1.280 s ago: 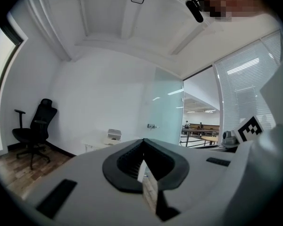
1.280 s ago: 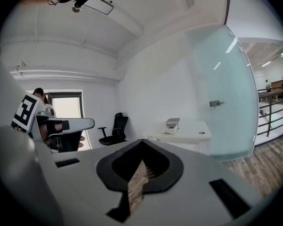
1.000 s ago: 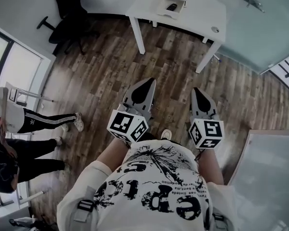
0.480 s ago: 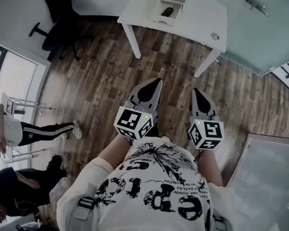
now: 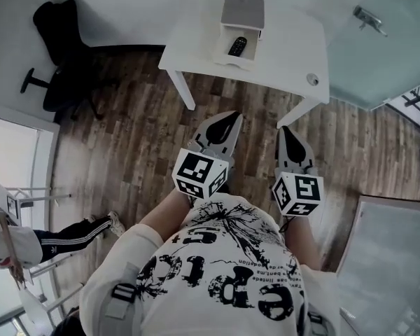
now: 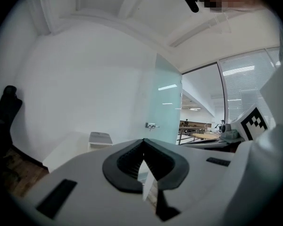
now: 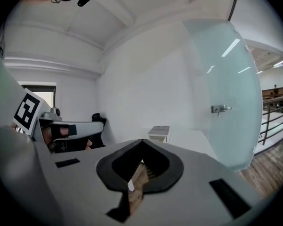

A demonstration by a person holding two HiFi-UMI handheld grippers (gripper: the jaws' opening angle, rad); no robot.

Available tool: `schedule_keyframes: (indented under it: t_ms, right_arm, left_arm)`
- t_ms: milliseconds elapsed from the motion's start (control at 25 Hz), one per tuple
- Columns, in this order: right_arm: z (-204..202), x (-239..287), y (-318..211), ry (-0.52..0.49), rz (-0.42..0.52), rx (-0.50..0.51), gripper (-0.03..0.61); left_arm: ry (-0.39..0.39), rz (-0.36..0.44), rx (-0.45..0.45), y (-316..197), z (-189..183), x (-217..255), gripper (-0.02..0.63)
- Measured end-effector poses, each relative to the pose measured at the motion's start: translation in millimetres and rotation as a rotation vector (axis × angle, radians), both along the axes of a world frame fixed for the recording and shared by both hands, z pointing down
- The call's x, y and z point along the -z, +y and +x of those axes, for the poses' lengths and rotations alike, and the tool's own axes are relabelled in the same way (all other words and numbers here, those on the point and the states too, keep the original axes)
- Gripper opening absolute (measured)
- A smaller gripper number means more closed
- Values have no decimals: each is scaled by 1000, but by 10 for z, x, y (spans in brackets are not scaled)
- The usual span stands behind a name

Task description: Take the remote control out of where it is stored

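A black remote control (image 5: 237,46) lies in the pulled-out drawer of a small white storage box (image 5: 241,21) at the back of a white table (image 5: 287,47). The box also shows in the left gripper view (image 6: 100,138) and the right gripper view (image 7: 159,132). Both grippers hang in front of my chest over the wooden floor, well short of the table. My left gripper (image 5: 231,116) is shut with nothing in it, its tips meeting (image 6: 142,141). My right gripper (image 5: 285,129) is likewise shut and empty (image 7: 142,141).
A black office chair (image 5: 59,54) stands left of the table. A person's leg and shoe (image 5: 91,226) show at the far left. A glass door with a metal handle (image 5: 369,18) lies to the right, a white panel (image 5: 392,257) at the lower right. A small round cap (image 5: 312,80) sits on the table.
The table and box have come nearer and sit lower in the head view. The people at the left have slid mostly out of frame. Both grippers stay shut in front of my chest.
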State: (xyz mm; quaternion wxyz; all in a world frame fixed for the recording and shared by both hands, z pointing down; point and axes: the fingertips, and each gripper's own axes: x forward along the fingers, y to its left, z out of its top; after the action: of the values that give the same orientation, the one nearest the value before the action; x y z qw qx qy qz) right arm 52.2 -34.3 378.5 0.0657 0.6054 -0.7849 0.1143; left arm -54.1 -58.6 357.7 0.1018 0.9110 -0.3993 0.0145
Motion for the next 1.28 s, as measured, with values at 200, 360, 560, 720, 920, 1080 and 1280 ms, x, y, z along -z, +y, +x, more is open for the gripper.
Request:
schedule_keyframes:
  t_ms: [200,360,560,720,920,1080,1280]
  right_arm:
    - [-267,27,-505,4,-2,-6,-2]
    - [-340,-65,-782,7,-35,-2,-2]
    - [-300,-159,-1236,33,-52,42,-2]
    - [-105,-193,-1663,47,-37,91,-2]
    - [192,-276,-2272,40,-42,189,-2]
    - [532,-334,-2729,57,-45,244,-2]
    - [755,-354,-3115,29,-64,315,-2]
  left_arm:
    - [-2,-6,-30,-533,-199,25,8]
    - [-3,-17,-24,-795,-292,-32,8]
    - [-11,-62,33,-1189,-338,-194,6]
    - [17,-68,99,-1572,-210,-244,6]
    - [-7,-90,183,-2077,98,-358,8]
    - [-33,-137,220,-2477,465,-528,6]
    - [-86,-191,294,-2795,663,-719,8]
